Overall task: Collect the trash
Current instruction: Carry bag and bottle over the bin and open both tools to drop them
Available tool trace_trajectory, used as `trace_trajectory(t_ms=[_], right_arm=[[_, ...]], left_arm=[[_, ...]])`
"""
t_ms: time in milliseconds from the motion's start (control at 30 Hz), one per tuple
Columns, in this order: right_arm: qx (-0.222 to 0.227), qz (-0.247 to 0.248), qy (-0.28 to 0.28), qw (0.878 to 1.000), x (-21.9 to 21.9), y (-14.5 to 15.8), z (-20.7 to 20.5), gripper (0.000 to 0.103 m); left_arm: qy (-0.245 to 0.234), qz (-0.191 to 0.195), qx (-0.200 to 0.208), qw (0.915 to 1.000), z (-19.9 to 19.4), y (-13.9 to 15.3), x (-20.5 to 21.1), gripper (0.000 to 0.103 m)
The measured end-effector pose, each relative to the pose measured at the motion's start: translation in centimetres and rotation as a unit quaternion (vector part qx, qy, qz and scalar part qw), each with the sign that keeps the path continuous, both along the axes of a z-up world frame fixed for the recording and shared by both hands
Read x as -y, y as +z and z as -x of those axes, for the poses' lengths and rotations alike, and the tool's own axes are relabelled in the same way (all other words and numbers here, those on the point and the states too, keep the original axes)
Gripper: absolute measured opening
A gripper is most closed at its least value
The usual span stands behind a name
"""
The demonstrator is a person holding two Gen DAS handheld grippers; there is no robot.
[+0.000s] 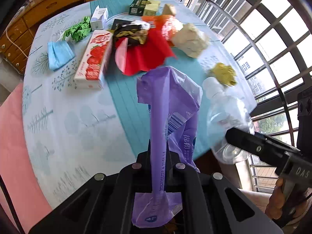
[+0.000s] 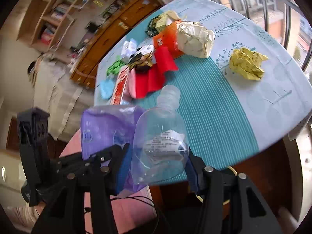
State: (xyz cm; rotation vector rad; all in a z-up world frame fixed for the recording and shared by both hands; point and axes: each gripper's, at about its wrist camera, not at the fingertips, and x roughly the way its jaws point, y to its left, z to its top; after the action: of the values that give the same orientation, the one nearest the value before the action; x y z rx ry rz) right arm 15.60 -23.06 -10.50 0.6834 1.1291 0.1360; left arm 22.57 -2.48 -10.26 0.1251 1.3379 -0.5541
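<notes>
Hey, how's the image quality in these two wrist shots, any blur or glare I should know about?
Left wrist view: fisheye bends the window bars; daylight there is blown out, the clear bottle smeared, the purple wrapper sharp. Right wrist view: shelves and room at left are motion-blurred; the yellow paper ball stays fairly crisp.

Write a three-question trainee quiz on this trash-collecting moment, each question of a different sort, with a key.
1. True or false: the left gripper is shut on the purple plastic wrapper.
2. What do the right gripper's fingers hold? A) yellow paper ball B) clear plastic bottle C) blue face mask
3. Fill in: the crumpled yellow paper lies on the ____.

Key: 1 true; 2 B, the clear plastic bottle; 3 table.
</notes>
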Motion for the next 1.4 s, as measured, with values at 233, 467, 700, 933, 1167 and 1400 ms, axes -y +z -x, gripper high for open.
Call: trace_trajectory(t_ms=[233, 467, 700, 933, 1167, 1400], right_arm=[[0.007, -0.011, 0.075, 0.997, 2.1, 0.9, 6.2, 0.052], [0.002, -0.008, 0.141, 0.99, 4.2, 0.2, 11.7, 0.051], [-0.032, -0.005, 0.181, 0.983, 3.8, -3.5, 14.6, 0.051], [-0.103, 0.006, 0.194, 0.976, 1.3, -12.0, 15.9, 0.051], [-0.153, 0.051, 0.214, 0.963, -2.4, -23.5, 15.3, 0.051], [-0.19, 0.088, 0.204, 0.956, -5.0, -35.8, 13.9, 0.052]], left_arm=[[0.048, -0.004, 0.007, 0.9988, 8.2, 1.8, 2.5, 0.003], [0.098, -0.025, 0.007, 0.9949, 15.4, 0.7, 4.0, 0.003], [0.111, -0.074, -0.027, 0.9907, 19.7, -2.9, 3.8, 0.003], [0.121, -0.109, -0.075, 0.9838, 20.9, -11.1, 2.3, 0.003], [0.131, -0.124, -0.094, 0.9791, 20.4, -22.3, 0.8, 0.003], [0.107, -0.131, -0.083, 0.9821, 19.5, -32.2, 0.6, 0.01]])
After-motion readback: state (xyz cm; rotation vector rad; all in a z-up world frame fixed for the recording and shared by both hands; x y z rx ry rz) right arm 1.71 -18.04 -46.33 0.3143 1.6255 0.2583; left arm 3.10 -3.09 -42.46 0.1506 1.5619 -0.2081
